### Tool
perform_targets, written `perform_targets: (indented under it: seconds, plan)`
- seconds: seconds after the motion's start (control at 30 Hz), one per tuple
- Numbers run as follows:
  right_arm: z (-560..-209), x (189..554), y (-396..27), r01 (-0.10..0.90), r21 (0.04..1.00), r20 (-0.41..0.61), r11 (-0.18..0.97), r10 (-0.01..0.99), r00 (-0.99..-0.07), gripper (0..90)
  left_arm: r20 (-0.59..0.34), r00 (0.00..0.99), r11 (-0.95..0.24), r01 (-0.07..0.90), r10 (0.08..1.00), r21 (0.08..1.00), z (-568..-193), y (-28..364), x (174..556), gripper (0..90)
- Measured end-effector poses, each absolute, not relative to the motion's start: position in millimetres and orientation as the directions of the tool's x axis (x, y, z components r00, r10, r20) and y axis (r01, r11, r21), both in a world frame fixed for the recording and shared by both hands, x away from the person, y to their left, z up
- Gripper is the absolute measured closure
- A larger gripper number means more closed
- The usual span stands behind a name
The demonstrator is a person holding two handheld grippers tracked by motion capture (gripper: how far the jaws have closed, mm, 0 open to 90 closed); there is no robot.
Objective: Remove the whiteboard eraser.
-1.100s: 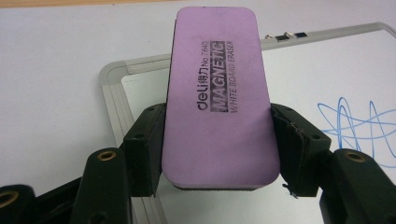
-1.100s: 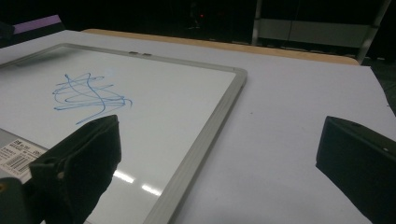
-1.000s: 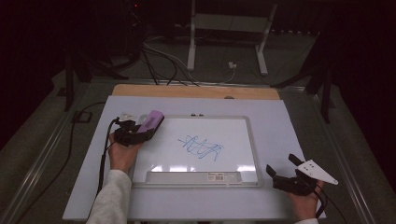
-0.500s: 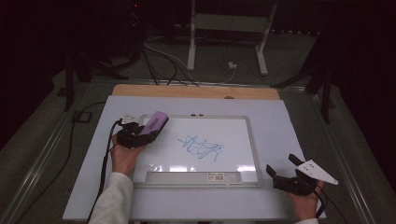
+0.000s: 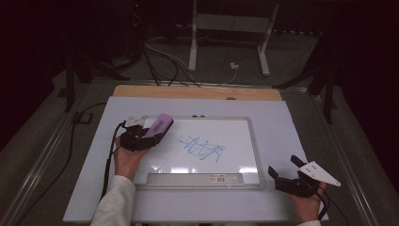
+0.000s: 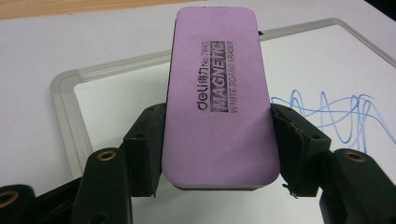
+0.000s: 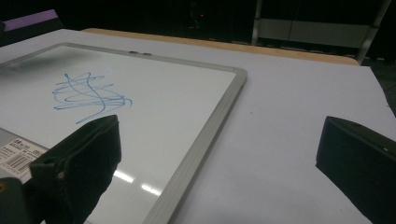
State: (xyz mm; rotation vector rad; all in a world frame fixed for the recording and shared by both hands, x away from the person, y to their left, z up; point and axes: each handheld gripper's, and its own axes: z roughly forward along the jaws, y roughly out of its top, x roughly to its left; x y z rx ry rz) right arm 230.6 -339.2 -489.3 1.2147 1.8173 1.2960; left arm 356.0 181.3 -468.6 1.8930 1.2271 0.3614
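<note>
Purple eraser [image 6: 219, 93] pinched across its short sides by left gripper [image 5: 141, 137], long end pointing ahead, blue scribble [image 5: 203, 148] just off to the right.

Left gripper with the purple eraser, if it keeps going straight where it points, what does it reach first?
Probably the blue marker scribble on the white framed whiteboard: the left gripper, clamped on the purple rectangular foam eraser, points across the board towards it. The eraser's height above the board is unclear.

tongs [image 5: 149, 139]: black, brass screws | cable: black | sleeve [image 5: 113, 202]: white
</note>
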Motion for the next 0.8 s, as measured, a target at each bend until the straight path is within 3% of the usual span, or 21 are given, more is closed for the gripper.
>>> perform_targets:
  seconds: [0.8]
  plan:
    - [-489, 231, -339, 0.338, 0.935, 0.042, 0.108, 0.912, -0.407, 0.3, -0.193, 0.538, -0.209, 0.597, 0.821, 0.774, -468, 158, 347, 41.7]
